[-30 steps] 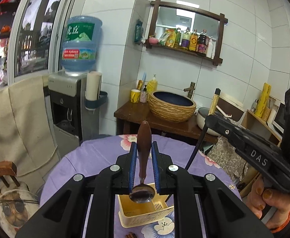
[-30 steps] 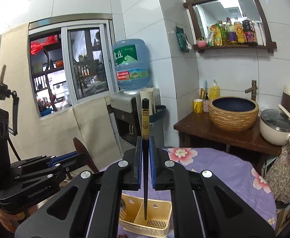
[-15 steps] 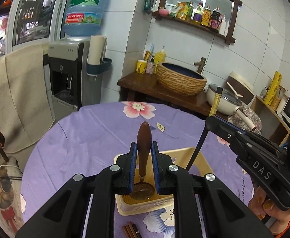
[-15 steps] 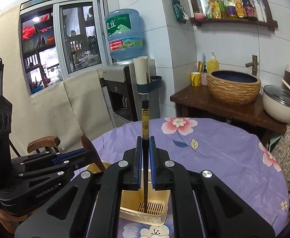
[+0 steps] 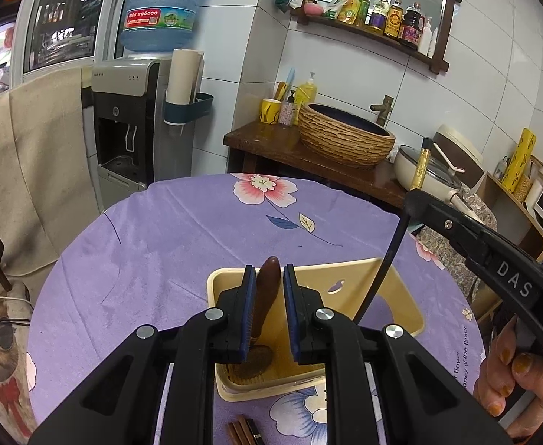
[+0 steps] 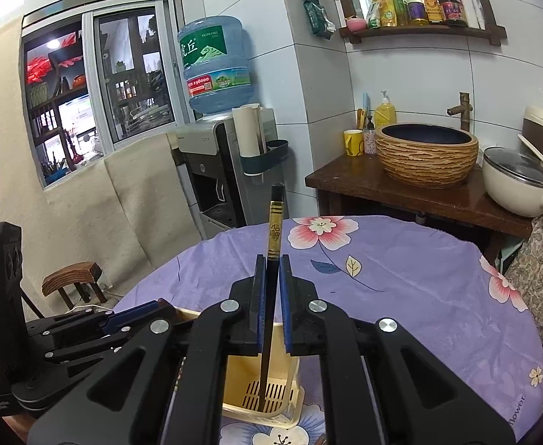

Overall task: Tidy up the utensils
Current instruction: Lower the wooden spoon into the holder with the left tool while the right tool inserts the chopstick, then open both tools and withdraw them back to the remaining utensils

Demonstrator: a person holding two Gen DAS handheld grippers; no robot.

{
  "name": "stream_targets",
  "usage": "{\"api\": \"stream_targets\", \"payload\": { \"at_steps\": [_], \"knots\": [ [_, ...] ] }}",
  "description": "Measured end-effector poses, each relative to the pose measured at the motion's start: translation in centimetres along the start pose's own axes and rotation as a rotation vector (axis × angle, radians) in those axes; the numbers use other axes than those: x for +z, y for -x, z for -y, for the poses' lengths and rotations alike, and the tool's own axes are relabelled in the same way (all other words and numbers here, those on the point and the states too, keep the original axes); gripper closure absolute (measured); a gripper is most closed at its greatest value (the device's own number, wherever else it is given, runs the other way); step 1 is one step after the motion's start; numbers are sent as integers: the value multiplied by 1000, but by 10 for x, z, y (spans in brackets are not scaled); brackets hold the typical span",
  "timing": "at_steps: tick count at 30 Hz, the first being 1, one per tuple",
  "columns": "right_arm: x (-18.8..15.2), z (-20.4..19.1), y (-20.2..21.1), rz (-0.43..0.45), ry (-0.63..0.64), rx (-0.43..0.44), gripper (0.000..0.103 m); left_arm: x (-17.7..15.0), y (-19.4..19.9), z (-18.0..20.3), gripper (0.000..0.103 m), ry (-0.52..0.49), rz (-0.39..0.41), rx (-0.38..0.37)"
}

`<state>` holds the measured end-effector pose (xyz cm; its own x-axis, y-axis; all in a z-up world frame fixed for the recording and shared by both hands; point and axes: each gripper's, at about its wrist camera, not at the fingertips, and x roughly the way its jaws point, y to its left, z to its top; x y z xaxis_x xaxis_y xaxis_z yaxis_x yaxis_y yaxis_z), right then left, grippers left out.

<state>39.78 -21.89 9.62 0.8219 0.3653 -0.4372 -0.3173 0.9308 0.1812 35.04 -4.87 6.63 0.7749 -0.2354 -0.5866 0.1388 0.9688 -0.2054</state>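
A yellow plastic utensil holder [image 5: 401, 296] stands on the purple flowered tablecloth; it also shows in the right wrist view [image 6: 267, 396]. My left gripper [image 5: 265, 289] has its jaws slightly apart around a brown wooden spoon [image 5: 265, 296], whose bowl rests down in the holder's left compartment. My right gripper [image 6: 270, 278] has its jaws a little apart around a black chopstick [image 6: 274, 222] with gold print. The chopstick's tip touches the slotted floor of the holder. From the left wrist view the chopstick [image 5: 393, 248] slants into the right compartment.
Brown chopsticks [image 5: 243, 434] lie on the cloth in front of the holder. Beyond the round table [image 5: 160, 244] are a water dispenser [image 5: 126, 126], a wooden counter with a woven basin [image 5: 345, 141] and a white pot [image 5: 427, 170]. A small wooden stool [image 6: 71, 282] stands left.
Both grippers have lowered their utensils into the holder. The left jaws have opened off the spoon, and the right jaws have eased apart around the chopstick.
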Motion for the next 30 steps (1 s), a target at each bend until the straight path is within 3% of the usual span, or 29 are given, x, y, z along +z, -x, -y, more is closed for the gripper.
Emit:
{"api": "stream_targets", "payload": {
  "at_steps": [2, 4, 6, 10, 11, 13, 14, 18, 24, 26, 30],
  "knots": [
    [0, 0, -1, 1, -2, 2, 95, 0, 1, 0, 86, 1, 0, -2],
    [0, 1, -1, 3, -6, 4, 95, -1, 4, 0, 78, 4, 7, -11],
    [0, 2, -1, 5, -10, 6, 95, -1, 9, -1, 61, 9, 20, -18],
    [-4, 2, 1, 9, -3, -2, 92, -5, 24, -1, 47, 12, 58, -27],
    [-5, 2, 3, 7, -6, 2, 88, -6, 29, -1, 40, 13, 69, -29],
    [-8, 2, 8, 17, -14, 7, 60, -10, 40, -3, 30, 22, 97, -34],
    [-10, 2, 13, 31, -17, 7, 53, -14, 48, -4, 23, 26, 115, -36],
    [-19, -4, 37, 70, 20, -28, 46, -29, 71, -6, 6, 5, 157, -18],
    [-58, -13, 76, 52, 56, -66, 35, -61, 90, -23, 6, 37, 134, 13],
    [-74, -14, 81, 15, 63, -72, 34, -74, 89, -32, 6, 62, 97, 12],
    [-112, -13, 82, -71, 76, -126, 34, -99, 82, -44, 6, 81, 30, 82]
  ]
}}
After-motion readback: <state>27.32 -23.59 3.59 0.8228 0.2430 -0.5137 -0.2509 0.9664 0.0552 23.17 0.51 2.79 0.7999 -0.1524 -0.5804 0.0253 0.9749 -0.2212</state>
